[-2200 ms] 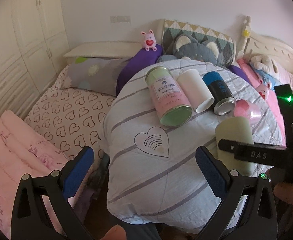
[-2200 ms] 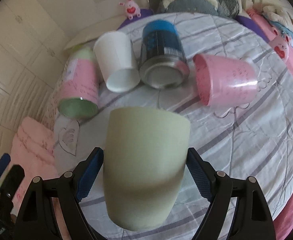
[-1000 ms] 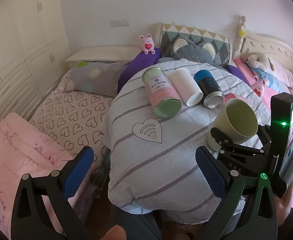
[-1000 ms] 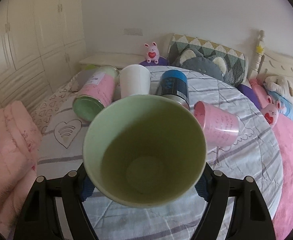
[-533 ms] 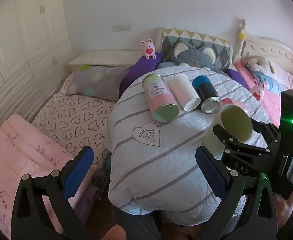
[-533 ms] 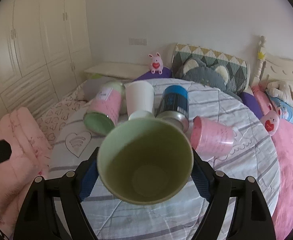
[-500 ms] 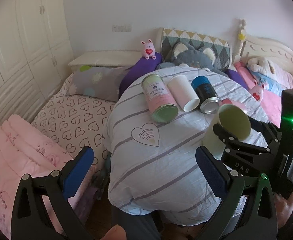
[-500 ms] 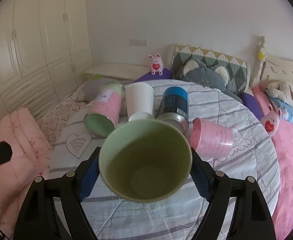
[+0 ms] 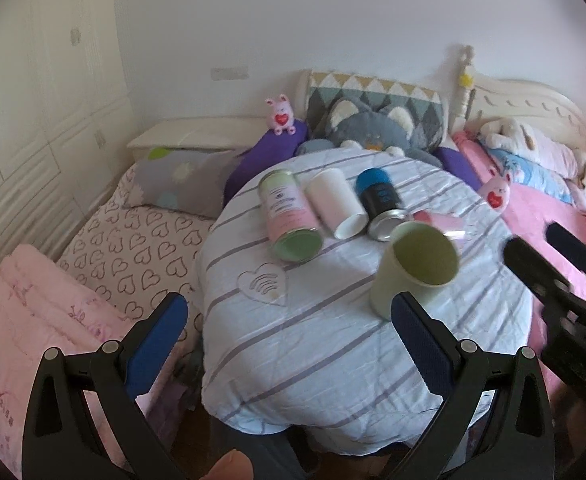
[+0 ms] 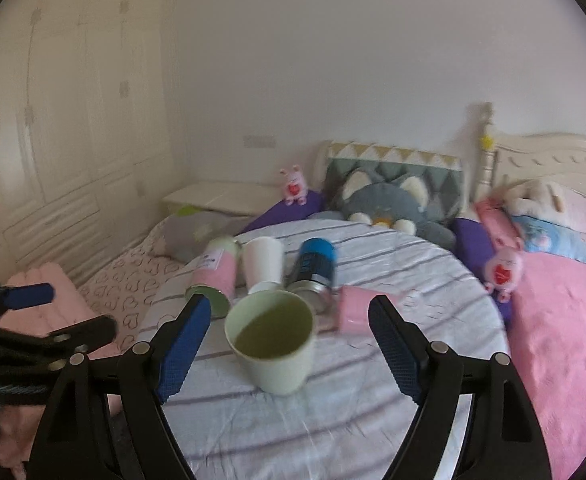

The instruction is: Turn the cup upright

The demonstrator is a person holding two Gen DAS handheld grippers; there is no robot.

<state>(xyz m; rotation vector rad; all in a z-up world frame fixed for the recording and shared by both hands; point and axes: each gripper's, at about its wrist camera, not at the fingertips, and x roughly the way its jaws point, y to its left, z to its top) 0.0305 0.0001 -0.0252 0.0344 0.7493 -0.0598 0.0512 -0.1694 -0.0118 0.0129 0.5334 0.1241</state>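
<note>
One pale green plastic cup (image 10: 271,346) stands on the round table (image 9: 333,352), which is covered with a white cloth with grey stripes. The mouth of the cup faces up; in the left wrist view (image 9: 415,268) it looks tilted, and I cannot tell if that comes from the lens. The cup is in the near right part of the table, about 5 o'clock from the table's middle in the left wrist view.

The right gripper (image 10: 289,344) is open, with its blue-padded fingers (image 10: 183,340) wide apart on both sides of the cup and not touching it. The left gripper (image 9: 289,344) is also open and holds nothing; it hangs over the near edge of the table, at 7 o'clock from the cup.

Behind the cup, from 10 to 1 o'clock, four things lie on their sides in a row: a pink and green tin can (image 9: 291,216), a white paper cup (image 9: 337,202), a blue and black metal can (image 9: 381,204) and a pink plastic cup (image 10: 355,314). The pink cup is partly hidden in the left wrist view. A heart shape with curved lines (image 9: 263,284) is printed on the cloth at 9 o'clock from the green cup.

Around the table there is a bed with a heart-pattern sheet (image 9: 133,236), a grey cat-shaped cushion (image 9: 373,128) and a small pink toy (image 9: 280,116).
</note>
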